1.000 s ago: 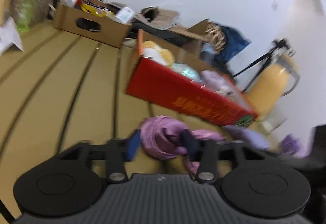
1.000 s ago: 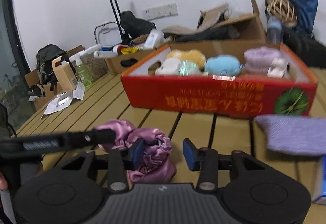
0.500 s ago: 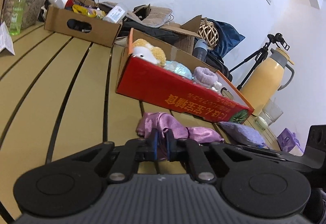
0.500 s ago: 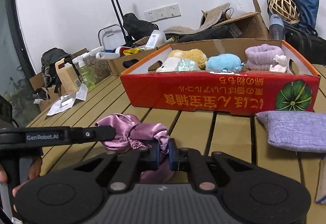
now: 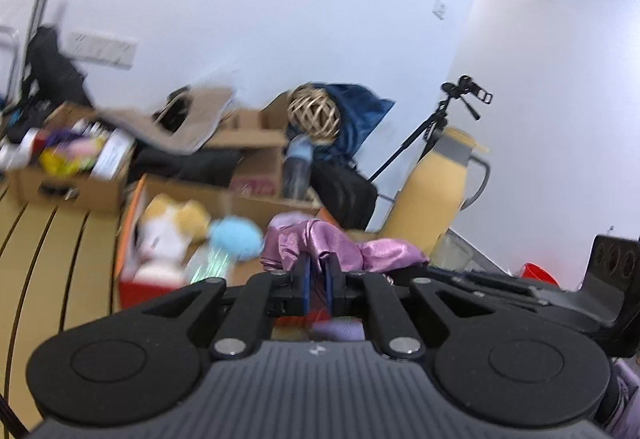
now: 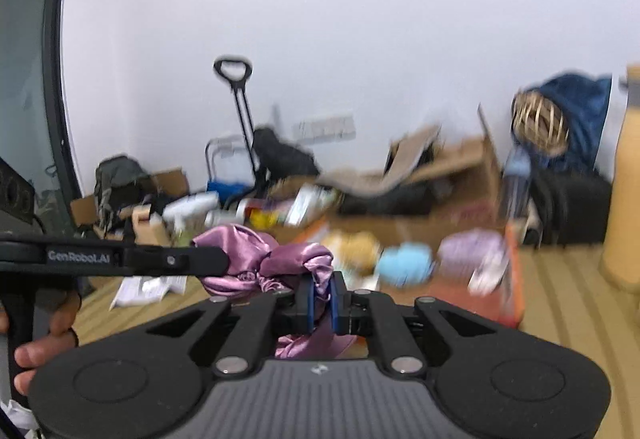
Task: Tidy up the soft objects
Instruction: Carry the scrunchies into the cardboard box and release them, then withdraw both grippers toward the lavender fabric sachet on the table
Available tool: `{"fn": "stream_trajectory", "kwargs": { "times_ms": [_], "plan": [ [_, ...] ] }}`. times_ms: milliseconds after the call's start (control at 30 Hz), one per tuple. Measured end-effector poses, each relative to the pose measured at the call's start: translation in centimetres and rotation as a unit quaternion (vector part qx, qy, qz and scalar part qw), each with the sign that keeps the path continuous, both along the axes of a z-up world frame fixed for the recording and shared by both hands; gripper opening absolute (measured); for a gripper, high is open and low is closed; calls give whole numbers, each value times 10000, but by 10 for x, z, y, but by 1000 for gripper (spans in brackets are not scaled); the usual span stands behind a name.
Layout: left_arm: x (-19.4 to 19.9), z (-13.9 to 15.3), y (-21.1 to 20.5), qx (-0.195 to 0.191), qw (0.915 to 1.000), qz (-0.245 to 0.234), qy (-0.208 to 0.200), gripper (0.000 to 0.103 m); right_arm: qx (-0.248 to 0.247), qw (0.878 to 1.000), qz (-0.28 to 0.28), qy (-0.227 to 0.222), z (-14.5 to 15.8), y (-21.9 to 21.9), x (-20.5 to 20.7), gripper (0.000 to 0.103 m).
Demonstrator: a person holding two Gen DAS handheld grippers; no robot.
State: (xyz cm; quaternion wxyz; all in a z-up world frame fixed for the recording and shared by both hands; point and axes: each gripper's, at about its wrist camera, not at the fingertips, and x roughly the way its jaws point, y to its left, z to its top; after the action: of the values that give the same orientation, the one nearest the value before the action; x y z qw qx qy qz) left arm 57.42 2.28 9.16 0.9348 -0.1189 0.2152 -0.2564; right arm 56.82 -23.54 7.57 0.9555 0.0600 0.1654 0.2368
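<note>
A shiny purple satin cloth (image 5: 320, 243) hangs in the air between both grippers, off the table. My left gripper (image 5: 316, 279) is shut on one bunch of it, and my right gripper (image 6: 321, 297) is shut on another bunch of the satin cloth (image 6: 256, 259). The left gripper also shows as a black bar (image 6: 132, 259) from the left in the right wrist view, with a person's hand (image 6: 36, 347) on its handle. Behind and below the cloth stands the red cardboard box (image 5: 132, 279) holding a yellow-white plush (image 5: 168, 227), a blue plush (image 5: 236, 235) and a lilac plush (image 6: 472, 251).
A slatted wooden table (image 5: 52, 251) carries a brown carton of bottles (image 5: 68, 183) at the back left. A yellow thermos jug (image 5: 436, 191) and a tripod (image 5: 432, 127) stand at the right. More cartons, a wicker ball (image 5: 314, 115) and bags line the back wall.
Both grippers closed on the purple cloth as it lay on the table, then lifted it together. The cloth now hangs above the table in front of the red box.
</note>
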Motion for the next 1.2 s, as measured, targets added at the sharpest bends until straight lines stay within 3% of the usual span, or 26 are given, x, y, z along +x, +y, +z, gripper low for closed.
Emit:
{"fn": "stream_trajectory", "kwargs": {
  "times_ms": [67, 167, 333, 400, 467, 567, 700, 900, 1033, 1067, 1100, 1200],
  "plan": [
    [22, 8, -12, 58, 10000, -69, 24, 7, -82, 10000, -32, 11, 14, -8, 19, 7],
    [71, -3, -22, -15, 9983, -32, 587, 7, -71, 9988, 118, 467, 17, -14, 69, 8],
    [142, -45, -29, 141, 9900, 182, 1389, 7, -178, 9862, 230, 1630, -21, -7, 164, 8],
    [161, -66, -38, 536, 9850, 152, 1631, 7, -297, 9789, 210, 2011, -42, 2, 193, 8],
    [180, -89, -47, 1039, 9736, 182, 2024, 8, -535, 9706, 258, 2332, -64, 14, 212, 8],
    [195, -109, -54, 1494, 9635, 150, 2215, 8, -1008, 9586, 260, 2652, -90, 32, 227, 8],
    [197, -113, -49, 1508, 9620, 117, 2274, 8, -1102, 9506, 404, 2875, -104, 37, 234, 7],
    [182, -113, -56, 1424, 9628, 129, 2294, 8, -1389, 9460, 607, 2867, -102, 32, 230, 4],
    [173, -101, -56, 1428, 9646, 281, 2197, 20, -1395, 9467, 537, 2854, -99, 30, 225, 9],
    [168, -93, -52, 1396, 9660, 283, 2158, 26, -1372, 9478, 527, 2829, -93, 28, 221, 14],
    [161, -83, -48, 1350, 9688, 259, 2062, 38, -1352, 9496, 526, 2779, -86, 27, 217, 22],
    [135, -42, -38, 1499, 9753, 331, 1586, 41, -1101, 9590, 537, 2556, -50, 14, 199, 48]
  ]
}}
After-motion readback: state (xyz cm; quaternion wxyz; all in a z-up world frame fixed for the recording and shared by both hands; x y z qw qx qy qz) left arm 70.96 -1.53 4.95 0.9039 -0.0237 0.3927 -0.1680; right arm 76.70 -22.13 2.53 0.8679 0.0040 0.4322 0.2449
